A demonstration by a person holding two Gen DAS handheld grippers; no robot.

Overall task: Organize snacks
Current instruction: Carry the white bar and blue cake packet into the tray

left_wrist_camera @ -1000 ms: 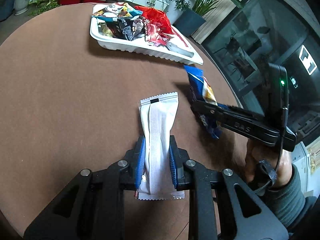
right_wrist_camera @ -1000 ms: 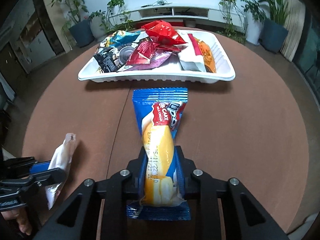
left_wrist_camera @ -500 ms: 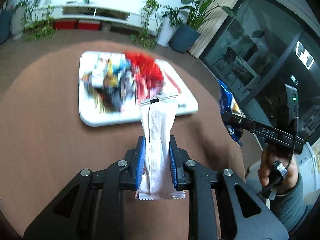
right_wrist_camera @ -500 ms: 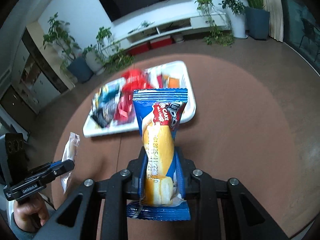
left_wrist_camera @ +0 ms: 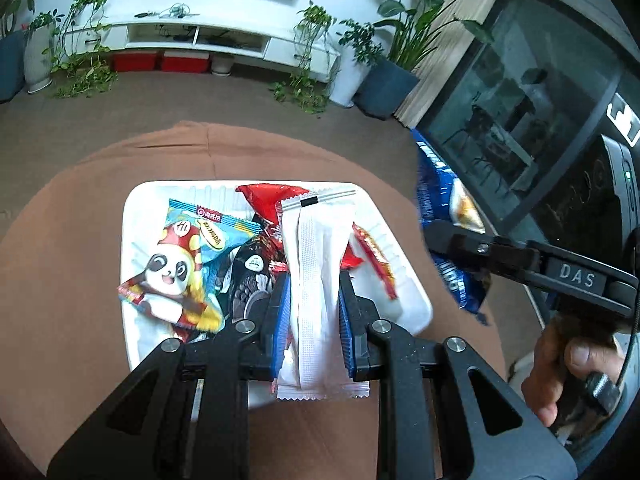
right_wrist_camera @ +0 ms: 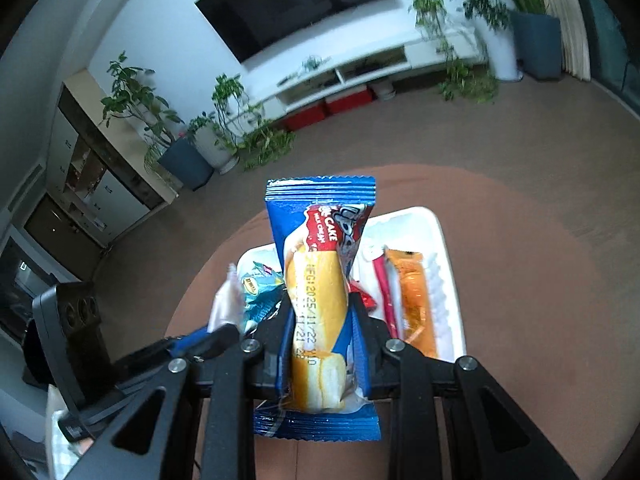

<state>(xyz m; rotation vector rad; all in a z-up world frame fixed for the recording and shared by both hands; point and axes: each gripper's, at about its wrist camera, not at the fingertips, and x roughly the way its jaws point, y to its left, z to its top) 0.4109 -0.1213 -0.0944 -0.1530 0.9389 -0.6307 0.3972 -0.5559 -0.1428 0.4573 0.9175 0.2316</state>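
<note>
1. Potted plants point(left_wrist_camera: 320, 36) and a white low cabinet point(left_wrist_camera: 200, 36) stand beyond the round brown surface point(left_wrist_camera: 60, 240).
2. White rectangular foam tray point(left_wrist_camera: 132, 208) holds a panda-print packet point(left_wrist_camera: 180, 268), a red wrapper point(left_wrist_camera: 264, 200) and an orange pouch point(right_wrist_camera: 416, 300).
3. My left hand-held gripper point(left_wrist_camera: 314, 312) pinches a white plastic sachet point(left_wrist_camera: 316, 272); my right hand-held gripper point(right_wrist_camera: 320, 344) pinches a blue cake packet point(right_wrist_camera: 320, 272).
4. A second ago both were short of the tray; now both hang over it.

white pkt point(left_wrist_camera: 316, 280) held over tray point(left_wrist_camera: 408, 280) | blue cake pkt point(right_wrist_camera: 320, 280) held
</note>
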